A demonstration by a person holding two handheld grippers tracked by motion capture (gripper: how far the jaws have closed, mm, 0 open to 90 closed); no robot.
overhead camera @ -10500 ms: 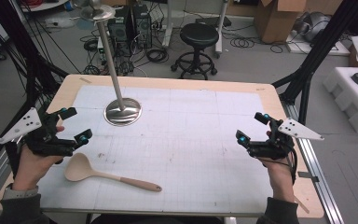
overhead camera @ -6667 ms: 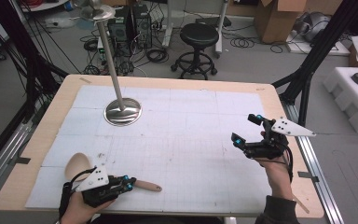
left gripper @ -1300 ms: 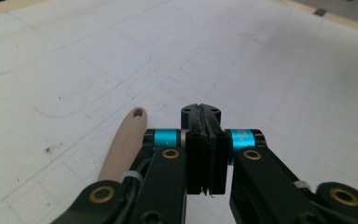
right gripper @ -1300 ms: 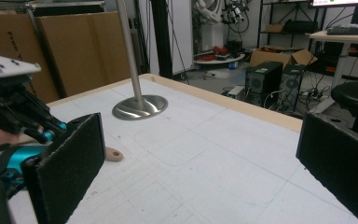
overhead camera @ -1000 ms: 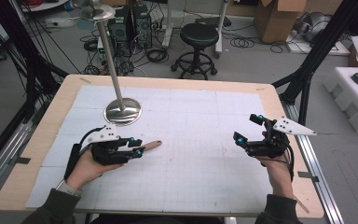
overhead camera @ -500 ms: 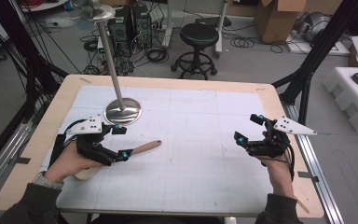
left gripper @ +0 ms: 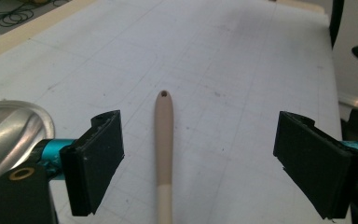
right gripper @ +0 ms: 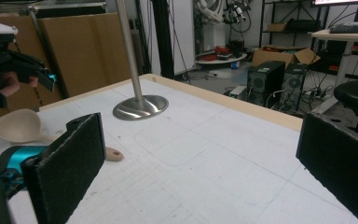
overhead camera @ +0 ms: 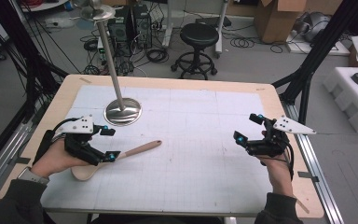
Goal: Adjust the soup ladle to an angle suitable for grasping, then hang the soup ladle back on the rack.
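Broadly spread across the scene: wooden table (overhead camera: 60,100) topped with a white gridded mat (overhead camera: 191,140). Toward 11 o'clock on the mat, a round steel stand base (overhead camera: 122,112) with a thin pole (overhead camera: 113,70) rising upright from it.

At about 8 o'clock, lying flat on the mat just below that base, apart from it: wooden spoon (overhead camera: 121,156), bowl end toward the person's left hand, handle pointing toward 2 o'clock. Seen also in the left gripper view (left gripper: 164,149), handle running straight up between the two black jaws, touching neither, small hole at its far tip.

Over the spoon's bowl end, left gripper (overhead camera: 108,143) held in a hand; jaws spread wide, having just been opening, released, nothing pressed by either pad. Edge of the steel base visible at 9 o'clock in the left gripper view.

At 4 o'clock on the mat, well apart from the spoon, right gripper (overhead camera: 249,128) held above the surface, jaws likewise standing wide, gripping nothing.
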